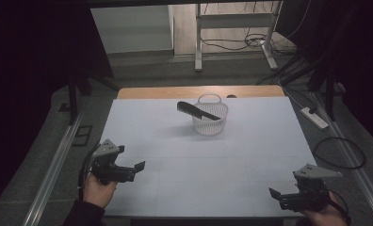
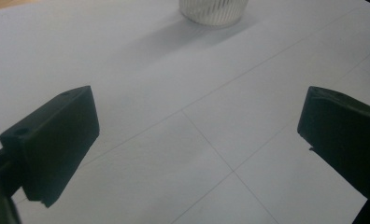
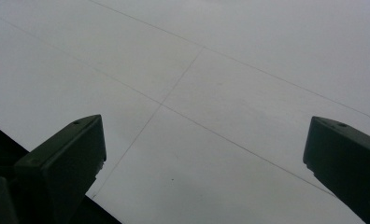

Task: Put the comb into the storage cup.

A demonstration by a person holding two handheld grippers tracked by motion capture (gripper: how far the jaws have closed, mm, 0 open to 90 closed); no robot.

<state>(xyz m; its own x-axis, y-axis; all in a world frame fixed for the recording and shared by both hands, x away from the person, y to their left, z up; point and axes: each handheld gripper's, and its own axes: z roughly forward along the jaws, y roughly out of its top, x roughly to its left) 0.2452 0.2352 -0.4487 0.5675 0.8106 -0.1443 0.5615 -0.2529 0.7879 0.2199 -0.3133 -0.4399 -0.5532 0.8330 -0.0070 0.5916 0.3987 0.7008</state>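
A small white plastic basket [image 1: 210, 117] stands at the far middle of the white table [image 1: 175, 155]. A black comb [image 1: 197, 110] lies across its rim, sticking out to the left. The basket's base [image 2: 214, 10] shows at the top of the left gripper view. My left gripper [image 1: 136, 170] is held at the near left of the table, open, with nothing between its jaws. My right gripper [image 1: 275, 195] is at the near right corner, open and empty too. Both are far from the basket. The left gripper [image 2: 199, 135] and the right gripper [image 3: 204, 158] look down on bare table.
A wooden strip [image 1: 175, 92] edges the far side of the table. Beyond it stand a metal frame [image 1: 231, 33] and loose cables on the floor. A power strip [image 1: 315, 117] and a coiled cable [image 1: 337, 153] lie on the floor at right.
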